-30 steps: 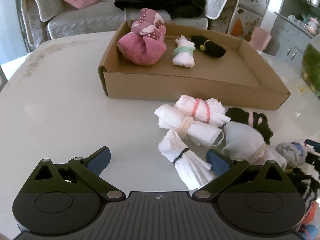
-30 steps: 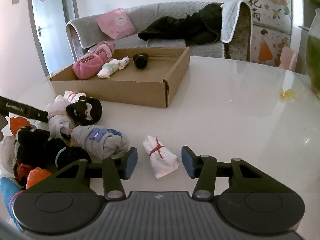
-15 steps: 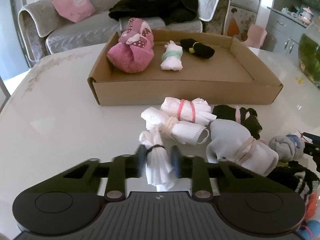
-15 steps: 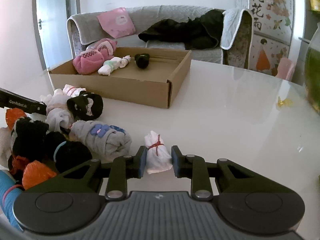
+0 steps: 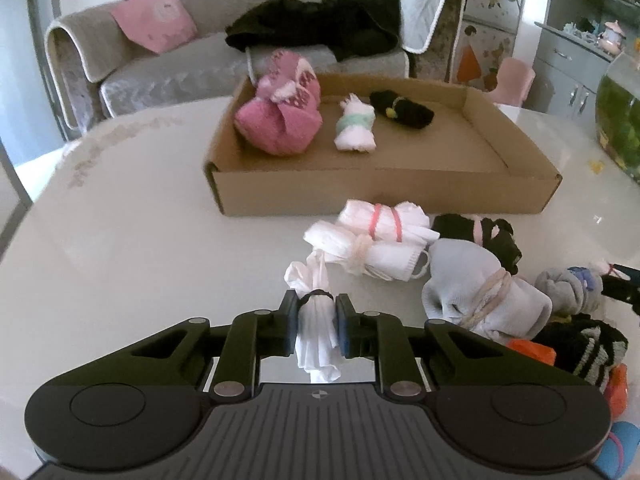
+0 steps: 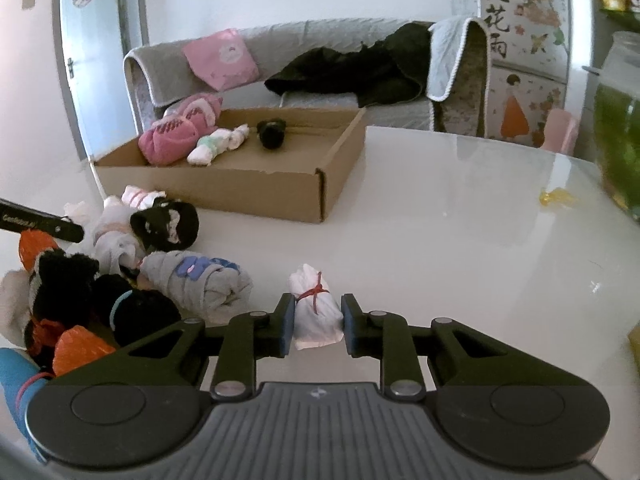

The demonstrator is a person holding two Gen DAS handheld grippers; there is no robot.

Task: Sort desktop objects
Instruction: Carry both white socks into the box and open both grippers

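1. Left gripper (image 5: 317, 322): jaws clamped on a white bundle with a black band (image 5: 318, 334). Its lower end is hidden behind the gripper body, so I can't tell whether it touches the desk (image 5: 132, 248).
2. Right gripper (image 6: 316, 322): jaws have just been closing and now pinch a white bundle with a red band (image 6: 314, 312) from both sides. Its underside isn't visible to me either.
3. Cardboard box (image 5: 384, 196) sits further back on the desk and holds a pink bundle (image 5: 280, 120), a white-and-mint bundle (image 5: 356, 128) and a black bundle (image 5: 402, 109) in a row.
4. Between box and left gripper: two white rolls (image 5: 376, 240), a grey bundle (image 5: 480, 292) and a black one with pink trim (image 5: 484, 232), touching one another.
5. Pile at the left of the right view (image 6: 80, 292): black, orange, grey and blue pieces overlap; I can't count them. The blue one is cut off by the frame edge.
6. A black bar (image 6: 40, 222) enters from the left edge of the right view; only part shows.
7. Fish tank (image 6: 618, 120) at the right edge is cut off.
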